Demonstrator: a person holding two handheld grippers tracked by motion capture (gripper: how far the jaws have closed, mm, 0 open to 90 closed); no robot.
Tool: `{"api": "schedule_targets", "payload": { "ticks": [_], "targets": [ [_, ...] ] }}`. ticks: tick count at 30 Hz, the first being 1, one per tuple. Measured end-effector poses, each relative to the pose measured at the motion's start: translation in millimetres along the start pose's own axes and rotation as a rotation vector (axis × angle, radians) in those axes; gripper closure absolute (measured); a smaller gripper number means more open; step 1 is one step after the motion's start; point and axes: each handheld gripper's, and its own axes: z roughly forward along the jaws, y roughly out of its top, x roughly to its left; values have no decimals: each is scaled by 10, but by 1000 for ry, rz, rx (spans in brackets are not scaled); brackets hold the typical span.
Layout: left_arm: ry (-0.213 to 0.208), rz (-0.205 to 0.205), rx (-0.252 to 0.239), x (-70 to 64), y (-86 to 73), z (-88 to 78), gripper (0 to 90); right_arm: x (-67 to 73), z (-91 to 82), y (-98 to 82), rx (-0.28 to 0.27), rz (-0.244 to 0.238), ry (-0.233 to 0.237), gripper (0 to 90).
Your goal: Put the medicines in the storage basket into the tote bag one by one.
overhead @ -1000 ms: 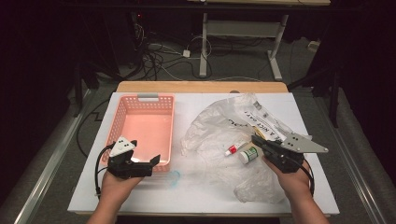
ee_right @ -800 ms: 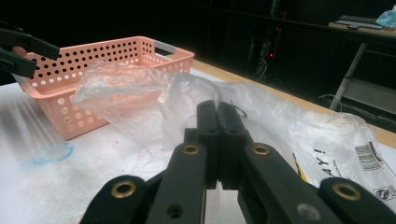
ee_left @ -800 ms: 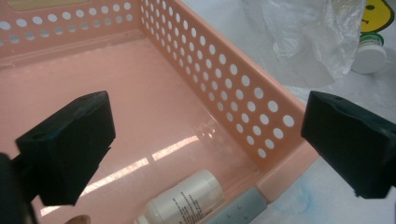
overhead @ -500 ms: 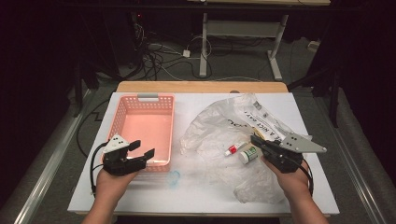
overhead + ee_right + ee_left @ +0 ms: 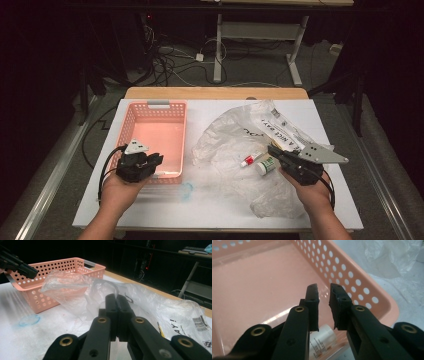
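Note:
My left gripper (image 5: 156, 160) hangs over the near end of the pink basket (image 5: 131, 120). Its jaws have just been closing, and a narrow gap with nothing in it remains between them (image 5: 323, 288). Under them a white bottle (image 5: 323, 336) lies on the basket floor. My right gripper (image 5: 271, 149) rests at the right on the crumpled clear plastic bag (image 5: 225, 135), shut, with the bag's film pinched at its tips (image 5: 116, 297). Just left of those tips lie a small tube with a red cap (image 5: 249, 160) and a white bottle with a green label (image 5: 266, 166).
A white sheet (image 5: 150, 212) covers the wooden table. A small clear bluish disc (image 5: 186, 190) lies in front of the basket. Printed packaging (image 5: 280, 127) sits in the bag's far part. Cables and desk legs stand on the dark floor beyond.
The left gripper's jaws have gone from wide apart to nearly together, while the hand has barely shifted at the basket's near end. The right gripper has not moved.

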Motion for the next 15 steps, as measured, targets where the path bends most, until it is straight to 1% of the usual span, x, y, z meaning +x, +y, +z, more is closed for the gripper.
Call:
{"api": "schedule_targets", "payload": {
  "ticks": [1, 2, 3, 4, 7, 9, 10, 11, 12, 13, 14, 15],
  "targets": [
    [8, 1, 23, 9, 10, 8, 753, 2, 2, -1, 2, 0, 0, 900],
    [7, 1, 48, 23, 17, 18, 782, 6, 4, -3, 3, 4, 0, 900],
    [-1, -1, 75, 37, 26, 33, 834, 9, 5, -5, 5, 8, 3, 900],
    [-1, -2, 101, 53, 39, 47, 875, 13, 8, -6, 5, 9, 1, 900],
    [-12, -19, 156, 89, 87, 70, 876, 19, 13, -6, 6, 8, 4, 900],
    [-9, -15, 198, 95, 121, 86, 876, 23, 15, -4, 5, 6, 4, 900],
    [-17, -16, 217, 102, 135, 99, 875, 24, 14, -3, 5, 6, 4, 900],
    [-36, -22, 248, 117, 148, 116, 876, 21, 13, -1, 4, 4, 5, 900],
    [-44, -32, 268, 133, 158, 127, 876, 21, 11, 0, 5, 3, 3, 900],
    [-47, -43, 286, 149, 165, 136, 875, 20, 9, 1, 5, 3, 3, 900],
    [-57, -49, 305, 158, 171, 148, 875, 19, 8, 1, 5, 3, 3, 900],
    [-58, -52, 330, 162, 173, 158, 875, 18, 7, 1, 4, 1, 2, 900]
  ]
}}
